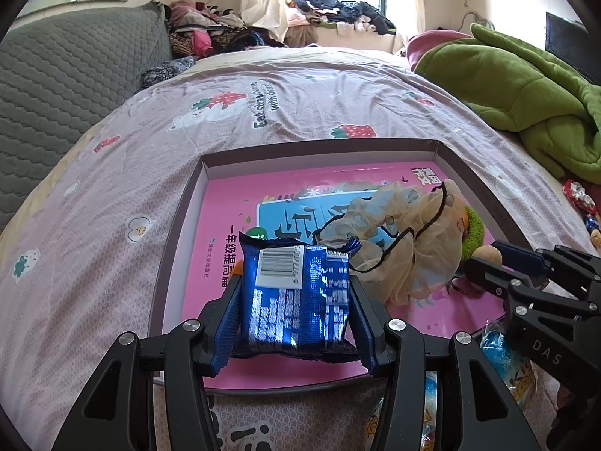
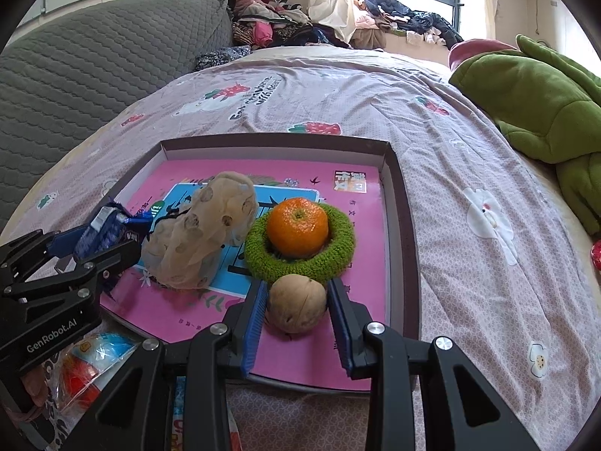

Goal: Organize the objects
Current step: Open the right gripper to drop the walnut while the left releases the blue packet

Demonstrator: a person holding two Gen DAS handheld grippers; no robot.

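A shallow dark-rimmed box (image 1: 180, 233) lies on the bed with a pink book (image 1: 225, 218) inside it. My left gripper (image 1: 295, 282) is shut on a blue snack packet (image 1: 296, 312), held just above the book's near edge. A beige mesh scrunchie (image 2: 203, 233) lies mid-book. Beside it, a tangerine (image 2: 297, 226) sits inside a green fuzzy ring (image 2: 338, 259). My right gripper (image 2: 296, 285) is shut on a brown walnut (image 2: 297, 302) in front of that ring, low over the book. In the right wrist view the left gripper (image 2: 112, 240) comes in from the left with the packet (image 2: 109, 225).
The pink patterned bedsheet (image 1: 300, 112) spreads around the box. A green blanket (image 1: 526, 86) lies at the right and a grey quilted cushion (image 1: 67, 86) at the left. Wrapped snacks (image 2: 86, 360) lie near the box's front corner, and a red wrapped sweet (image 1: 578, 195) at the far right.
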